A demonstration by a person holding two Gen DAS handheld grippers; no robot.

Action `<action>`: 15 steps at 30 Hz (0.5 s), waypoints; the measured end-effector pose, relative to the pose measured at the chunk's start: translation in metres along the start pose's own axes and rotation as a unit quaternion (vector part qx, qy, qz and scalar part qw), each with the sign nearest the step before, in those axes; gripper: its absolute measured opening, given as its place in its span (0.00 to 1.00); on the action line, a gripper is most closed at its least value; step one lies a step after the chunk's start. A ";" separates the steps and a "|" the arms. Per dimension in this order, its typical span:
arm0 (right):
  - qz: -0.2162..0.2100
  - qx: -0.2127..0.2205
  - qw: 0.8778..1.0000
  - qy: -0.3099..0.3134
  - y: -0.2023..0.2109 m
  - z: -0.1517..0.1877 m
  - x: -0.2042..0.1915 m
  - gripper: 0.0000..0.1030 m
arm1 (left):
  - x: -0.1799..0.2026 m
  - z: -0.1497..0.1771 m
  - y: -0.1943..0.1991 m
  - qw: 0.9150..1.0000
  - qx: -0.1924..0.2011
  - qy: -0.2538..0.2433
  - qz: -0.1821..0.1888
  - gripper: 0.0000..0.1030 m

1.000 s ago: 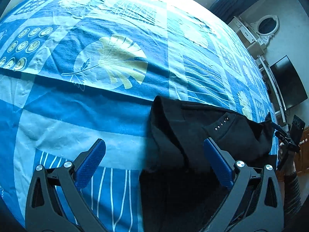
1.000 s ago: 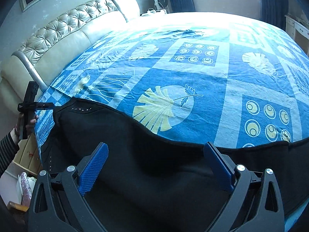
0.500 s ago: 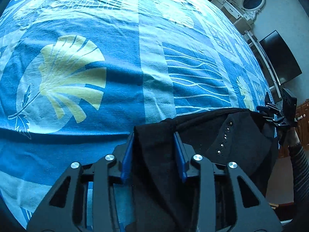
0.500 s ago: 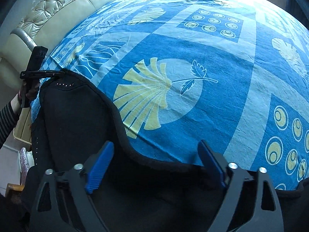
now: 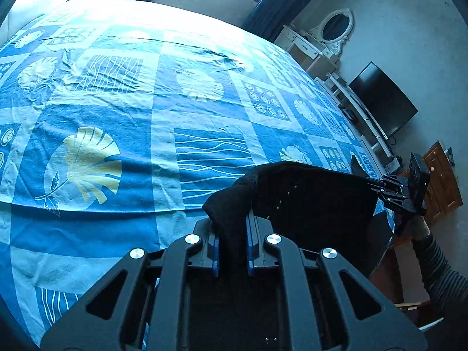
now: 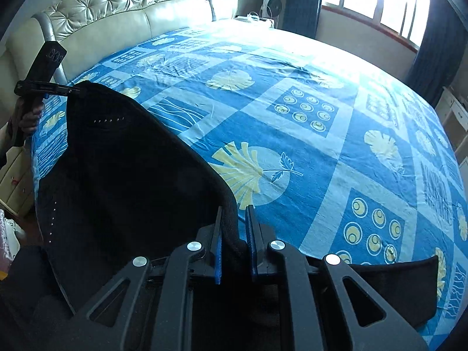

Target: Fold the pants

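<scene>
Clamped between its two blue pads, the left gripper (image 5: 232, 242) holds a bunched fold of the one pair of black pants (image 5: 307, 196); its jaws have just been closing onto the cloth. In the left wrist view the pants stretch taut from this grip to the right gripper (image 5: 373, 185) at the bed's right edge, above the blue patterned bedsheet (image 5: 117, 111). One hand (image 5: 416, 228) with a striped sleeve (image 5: 441, 275) carries that far tool. One oval mirror (image 5: 336, 26) and one dark screen (image 5: 383, 99) stand by the wall.

In the right wrist view the right gripper (image 6: 234, 239) has just been closing too and now pinches the pants' (image 6: 117, 169) thick hem between its two blue pads. The cloth hangs over the bed's near left corner, its far end held by the left gripper (image 6: 71, 89). One tufted headboard (image 6: 122, 14) runs along the bed's far left edge.
</scene>
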State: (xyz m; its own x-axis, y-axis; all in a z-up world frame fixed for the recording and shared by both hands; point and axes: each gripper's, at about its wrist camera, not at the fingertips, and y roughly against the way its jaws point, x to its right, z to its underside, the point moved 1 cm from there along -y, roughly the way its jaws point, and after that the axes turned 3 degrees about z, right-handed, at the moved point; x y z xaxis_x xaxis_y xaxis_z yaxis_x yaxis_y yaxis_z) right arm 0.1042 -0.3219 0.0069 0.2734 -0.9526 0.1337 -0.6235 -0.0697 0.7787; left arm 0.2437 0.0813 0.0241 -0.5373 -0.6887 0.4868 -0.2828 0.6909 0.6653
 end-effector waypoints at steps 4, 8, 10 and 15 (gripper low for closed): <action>0.026 0.011 0.999 0.031 0.030 0.044 -0.049 0.13 | 0.013 0.047 0.026 1.000 0.002 0.004 -0.007 0.12; 0.034 -0.002 0.998 0.046 0.033 0.089 -0.086 0.13 | 0.006 0.098 0.041 1.000 0.001 0.028 -0.014 0.12; 0.029 -0.016 0.998 0.044 0.028 0.107 -0.097 0.13 | -0.001 0.120 0.044 0.999 0.000 0.049 -0.017 0.13; 0.028 -0.043 0.998 0.042 0.011 0.139 -0.120 0.19 | -0.018 0.161 0.037 0.995 -0.018 0.085 -0.045 0.20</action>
State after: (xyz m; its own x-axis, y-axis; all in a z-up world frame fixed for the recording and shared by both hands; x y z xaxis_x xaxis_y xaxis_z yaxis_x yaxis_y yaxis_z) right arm -0.0374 -0.2494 -0.0856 0.3023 -0.9260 0.2261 -0.5752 0.0119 0.8179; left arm 0.1149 0.1545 -0.0508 -0.3684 -0.7765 0.5112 -0.2938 0.6189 0.7284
